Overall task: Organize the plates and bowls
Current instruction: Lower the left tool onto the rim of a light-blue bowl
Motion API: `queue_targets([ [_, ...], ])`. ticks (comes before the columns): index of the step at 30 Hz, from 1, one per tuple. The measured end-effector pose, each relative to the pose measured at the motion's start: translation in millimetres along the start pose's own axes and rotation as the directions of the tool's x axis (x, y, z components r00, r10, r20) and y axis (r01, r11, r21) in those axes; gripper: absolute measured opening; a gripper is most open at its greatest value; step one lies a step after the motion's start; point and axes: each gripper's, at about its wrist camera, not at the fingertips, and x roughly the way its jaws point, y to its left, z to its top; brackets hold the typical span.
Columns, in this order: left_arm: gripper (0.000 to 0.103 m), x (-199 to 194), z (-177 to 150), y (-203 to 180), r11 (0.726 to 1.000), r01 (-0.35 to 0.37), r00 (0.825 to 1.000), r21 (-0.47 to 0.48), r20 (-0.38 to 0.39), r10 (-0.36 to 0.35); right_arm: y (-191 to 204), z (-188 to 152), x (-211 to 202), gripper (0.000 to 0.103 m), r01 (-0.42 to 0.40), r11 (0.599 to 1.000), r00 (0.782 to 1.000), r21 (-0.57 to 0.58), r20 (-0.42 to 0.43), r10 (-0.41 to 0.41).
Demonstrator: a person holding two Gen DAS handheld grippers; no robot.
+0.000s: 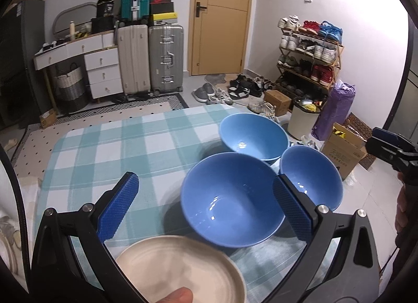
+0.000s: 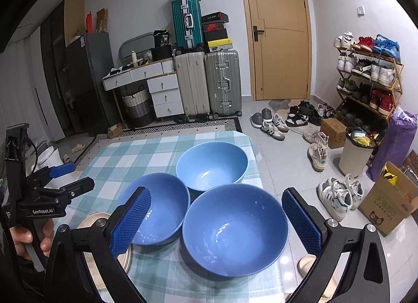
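Three blue bowls stand close together on the teal checked tablecloth (image 1: pixel 109 146). A lighter one (image 1: pixel 253 135) is farthest, a darker one (image 1: pixel 232 198) sits in the middle, and another dark one (image 1: pixel 311 175) is at the right edge. A cream plate (image 1: pixel 180 269) lies nearest me, with a fingertip at its rim. My left gripper (image 1: pixel 205 209) hovers open above the middle bowl's near side. My right gripper (image 2: pixel 216 224) is open over the right-hand bowl (image 2: pixel 235 227). Beside it are the middle bowl (image 2: pixel 156 209), the far bowl (image 2: pixel 211 164) and the half-hidden plate (image 2: pixel 94 222). Neither gripper holds anything.
The table's right edge runs just past the bowls, with floor, scattered shoes (image 2: pixel 337 196) and a cardboard box (image 2: pixel 389 203) below. A bin (image 2: pixel 355 154), a shoe rack (image 2: pixel 371 75), suitcases (image 2: pixel 206 83) and a door (image 2: pixel 279 34) stand farther back. A hand (image 2: pixel 26 237) holds the left gripper (image 2: pixel 75 176).
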Motion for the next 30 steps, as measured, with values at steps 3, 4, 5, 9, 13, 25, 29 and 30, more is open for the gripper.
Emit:
queue_targets([
  [3, 0.103, 9.7, 7.4, -6.3, 1.000, 0.011, 1.000, 0.009, -0.011, -0.011, -4.0, 4.3, 9.3, 0.102, 0.002, 1.000, 1.000, 0.005, -0.011, -0.002],
  [4, 0.103, 14.4, 10.8, -8.3, 1.000, 0.018, 1.000, 0.009, -0.014, -0.018, -5.6, 5.4, 12.9, 0.102, 0.001, 1.000, 1.000, 0.006, -0.015, -0.001],
  [5, 0.103, 17.9, 13.0, -9.1, 1.000, 0.023, 1.000, 0.007, -0.019, -0.022, -7.2, 7.0, 17.0, 0.102, 0.001, 1.000, 1.000, 0.006, -0.020, -0.001],
  [9, 0.102, 39.4, 22.7, -8.9, 0.999, 0.049, 0.998, -0.008, -0.045, -0.049, -11.4, 12.6, 33.3, 0.102, -0.001, 1.000, 0.999, 0.002, -0.040, 0.001],
  [13, 0.102, 61.7, 30.2, -7.4, 0.999, 0.042, 0.997, -0.010, -0.064, -0.042, -16.4, 19.0, 48.9, 0.102, -0.005, 1.000, 0.999, 0.001, -0.053, 0.005],
  [25, 0.102, 123.7, 54.3, 6.9, 0.999, 0.035, 0.993, -0.040, -0.115, -0.039, -31.5, 35.2, 94.3, 0.102, -0.022, 1.000, 0.995, 0.016, -0.102, 0.023],
  [29, 0.103, 147.7, 58.4, 5.0, 0.999, 0.033, 0.990, -0.035, -0.138, -0.037, -35.9, 39.2, 113.0, 0.102, -0.024, 0.999, 0.991, 0.024, -0.128, 0.027],
  [30, 0.102, 154.1, 59.1, 3.9, 0.999, 0.030, 0.989, -0.033, -0.145, -0.034, -36.9, 39.8, 118.0, 0.102, -0.023, 0.999, 0.990, 0.028, -0.137, 0.027],
])
